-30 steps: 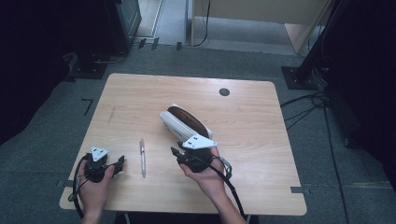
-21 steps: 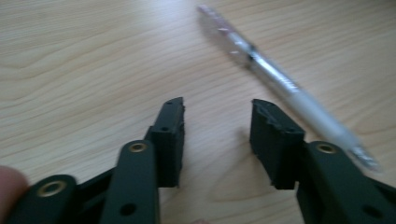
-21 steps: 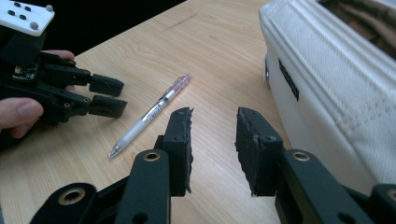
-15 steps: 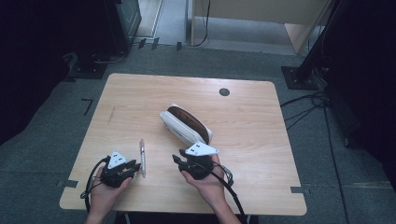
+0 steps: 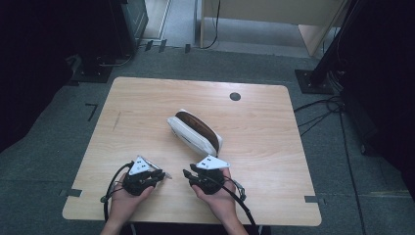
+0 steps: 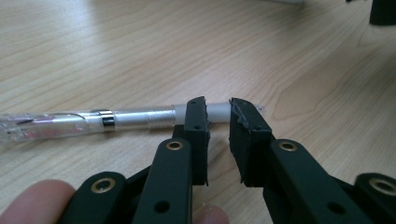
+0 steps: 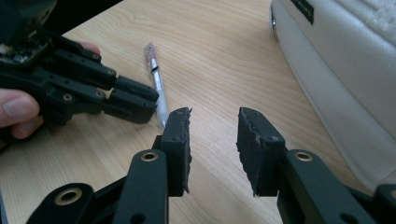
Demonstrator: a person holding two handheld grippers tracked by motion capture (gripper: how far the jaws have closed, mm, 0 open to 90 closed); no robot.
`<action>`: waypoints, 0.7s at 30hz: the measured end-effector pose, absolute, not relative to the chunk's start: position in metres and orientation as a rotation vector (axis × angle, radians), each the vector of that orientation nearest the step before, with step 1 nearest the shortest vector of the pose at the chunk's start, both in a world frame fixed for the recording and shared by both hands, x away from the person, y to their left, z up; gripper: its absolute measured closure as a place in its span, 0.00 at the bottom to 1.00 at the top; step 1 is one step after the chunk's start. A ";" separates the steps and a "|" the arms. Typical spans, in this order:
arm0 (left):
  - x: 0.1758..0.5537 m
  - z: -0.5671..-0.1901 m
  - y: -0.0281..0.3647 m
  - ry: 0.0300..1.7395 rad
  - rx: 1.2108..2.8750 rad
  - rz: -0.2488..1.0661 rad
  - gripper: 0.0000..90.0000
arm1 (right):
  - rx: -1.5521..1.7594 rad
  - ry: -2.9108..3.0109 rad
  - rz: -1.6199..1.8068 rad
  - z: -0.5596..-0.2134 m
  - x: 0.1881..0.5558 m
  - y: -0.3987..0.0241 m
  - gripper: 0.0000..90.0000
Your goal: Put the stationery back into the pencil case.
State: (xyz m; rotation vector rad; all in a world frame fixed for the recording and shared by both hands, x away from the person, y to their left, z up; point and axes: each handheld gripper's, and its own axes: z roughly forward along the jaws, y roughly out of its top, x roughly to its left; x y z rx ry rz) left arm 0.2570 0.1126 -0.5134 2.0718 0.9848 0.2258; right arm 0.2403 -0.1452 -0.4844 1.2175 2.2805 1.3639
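A clear pen lies flat on the wooden table near its front left. My left gripper sits low over the pen's white front end with its jaws drawn close, a narrow slit between the pads. The pen runs crosswise just past both tips, and I cannot tell whether they touch it. In the right gripper view the left gripper crosses the pen near its tip. My right gripper stands open and empty beside it. A white pouch with a brown top lies mid-table.
The pouch lies close on the right of my right gripper. A small black round cap sits in the table's far side. Both hands are near the front edge, and dark stands surround the table.
My left hand has slid right to the pen and its jaws have closed to a narrow slit. My right hand has come down a little toward the table's front.
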 end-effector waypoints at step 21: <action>0.260 -0.514 0.213 1.298 1.855 0.496 0.63 | 1.138 2.422 1.365 -0.508 0.250 -0.113 0.80</action>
